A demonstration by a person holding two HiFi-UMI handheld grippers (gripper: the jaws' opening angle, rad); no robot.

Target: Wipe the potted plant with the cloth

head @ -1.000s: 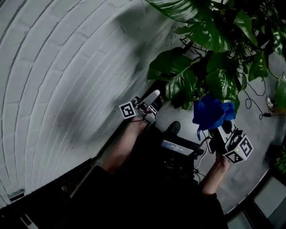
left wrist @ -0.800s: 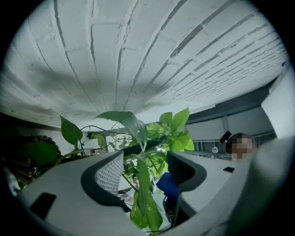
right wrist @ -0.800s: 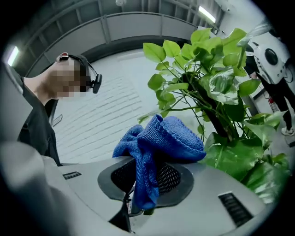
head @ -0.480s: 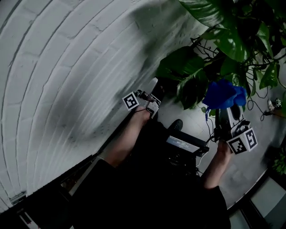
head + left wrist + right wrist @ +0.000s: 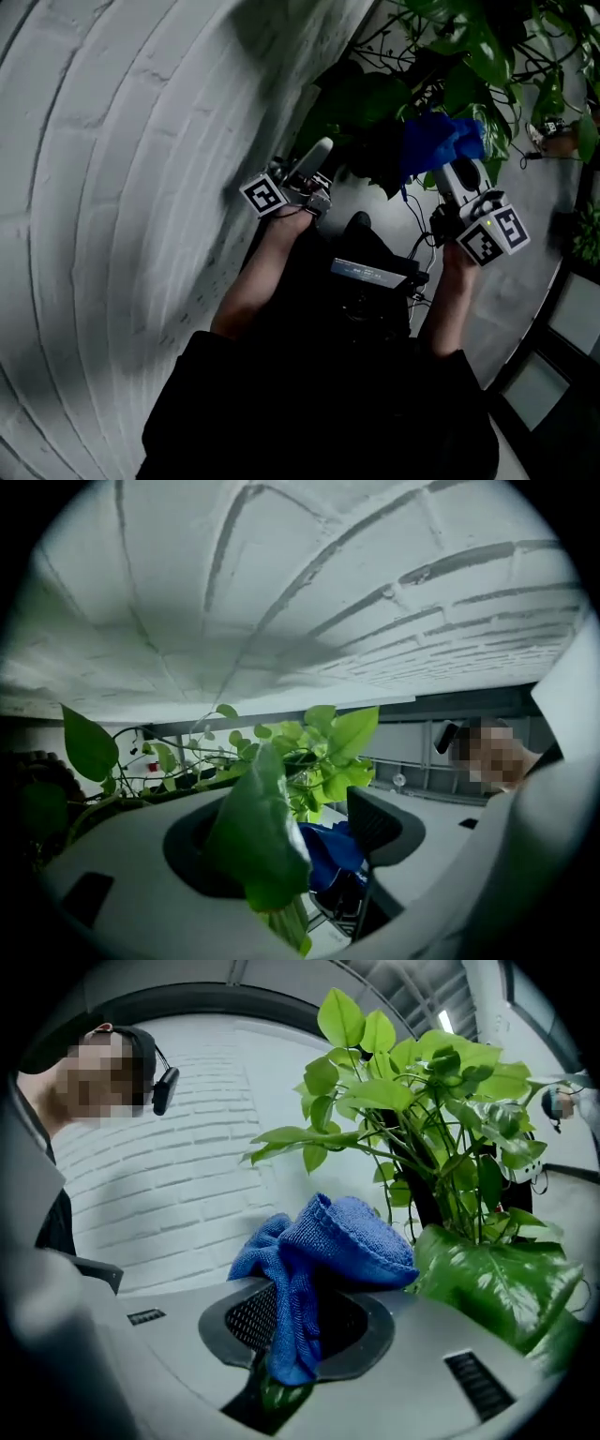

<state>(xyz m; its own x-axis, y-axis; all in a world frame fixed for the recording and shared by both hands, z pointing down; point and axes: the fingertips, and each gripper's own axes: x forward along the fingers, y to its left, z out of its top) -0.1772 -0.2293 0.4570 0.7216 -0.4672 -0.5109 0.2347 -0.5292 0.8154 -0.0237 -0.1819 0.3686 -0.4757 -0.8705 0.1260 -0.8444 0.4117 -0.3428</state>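
Both hands have come closer to the potted plant (image 5: 469,56). The right hand-held gripper (image 5: 452,176) clamps the blue cloth (image 5: 436,141), just right of the leaf (image 5: 251,841) standing loose between the left hand-held gripper's (image 5: 302,841) wide jaws, which have just been opening.

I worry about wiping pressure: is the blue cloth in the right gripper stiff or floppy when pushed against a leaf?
Probably floppy: the blue cloth droops in folds from the right gripper. Its looped weave looks soft and light, so it would likely fold around the large leaf rather than push it firmly.
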